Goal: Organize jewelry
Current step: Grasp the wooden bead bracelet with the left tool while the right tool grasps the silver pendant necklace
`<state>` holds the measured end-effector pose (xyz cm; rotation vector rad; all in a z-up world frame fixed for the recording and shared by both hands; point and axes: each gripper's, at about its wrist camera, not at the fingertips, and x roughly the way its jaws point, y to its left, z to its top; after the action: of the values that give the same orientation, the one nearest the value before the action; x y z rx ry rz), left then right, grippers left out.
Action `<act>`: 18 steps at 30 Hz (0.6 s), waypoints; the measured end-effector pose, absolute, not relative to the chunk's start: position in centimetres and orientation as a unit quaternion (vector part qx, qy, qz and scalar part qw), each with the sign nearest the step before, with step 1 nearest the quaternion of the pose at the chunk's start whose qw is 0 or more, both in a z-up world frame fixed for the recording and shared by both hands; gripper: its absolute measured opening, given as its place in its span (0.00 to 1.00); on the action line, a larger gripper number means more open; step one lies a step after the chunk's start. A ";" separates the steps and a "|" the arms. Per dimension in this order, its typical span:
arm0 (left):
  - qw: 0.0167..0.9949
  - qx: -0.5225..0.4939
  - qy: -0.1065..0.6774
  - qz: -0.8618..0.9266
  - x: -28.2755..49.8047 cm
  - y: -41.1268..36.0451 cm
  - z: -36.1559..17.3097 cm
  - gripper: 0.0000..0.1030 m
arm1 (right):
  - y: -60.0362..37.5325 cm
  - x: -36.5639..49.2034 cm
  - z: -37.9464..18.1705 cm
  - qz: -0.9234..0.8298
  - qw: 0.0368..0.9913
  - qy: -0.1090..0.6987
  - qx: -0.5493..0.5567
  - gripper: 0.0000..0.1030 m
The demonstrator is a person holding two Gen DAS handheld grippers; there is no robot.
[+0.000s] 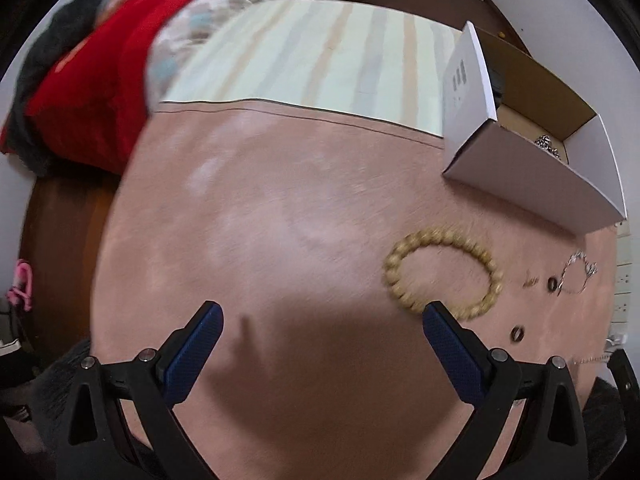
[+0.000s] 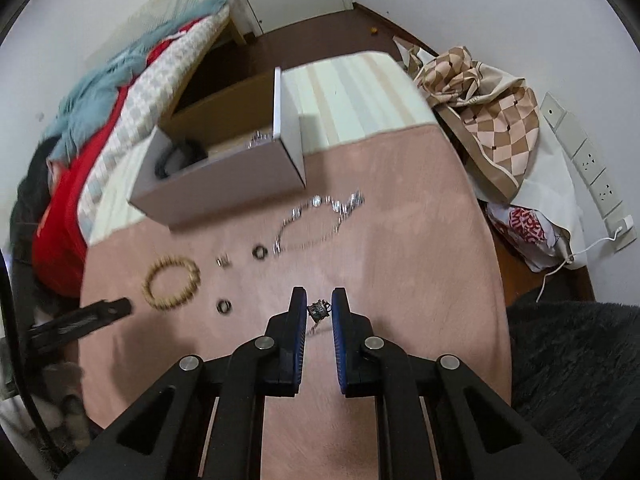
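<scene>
A tan wooden bead bracelet (image 1: 442,274) lies on the pink mat (image 1: 280,220), just ahead of my left gripper's right finger. My left gripper (image 1: 322,320) is open and empty above the mat. The bracelet also shows in the right wrist view (image 2: 171,282). My right gripper (image 2: 319,308) is shut on a small dark silver ring with a chain (image 2: 319,310), held just above the mat. A silver chain bracelet (image 2: 320,218), two dark rings (image 2: 259,252) (image 2: 224,306) and a small clasp piece (image 2: 223,262) lie on the mat. The white cardboard box (image 2: 224,196) holds silver jewelry and a dark item.
A striped cloth (image 1: 320,68) lies beyond the mat. Red and teal bedding (image 2: 80,160) is piled at the left. A checked bag (image 2: 488,120) and wall sockets (image 2: 588,164) are at the right. A dark fuzzy surface (image 2: 576,380) is at the lower right.
</scene>
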<state>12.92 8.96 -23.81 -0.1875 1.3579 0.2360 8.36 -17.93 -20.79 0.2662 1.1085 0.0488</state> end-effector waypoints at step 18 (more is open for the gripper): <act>0.791 -0.078 0.606 0.034 13.0 5.9 -21.7 0.07 | -16.6 10.0 -19.4 0.063 0.838 0.529 0.122 0.13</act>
<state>13.05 5.95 -21.71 -0.1688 1.3035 0.0729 9.95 -16.62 -19.37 0.2582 1.1186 0.1343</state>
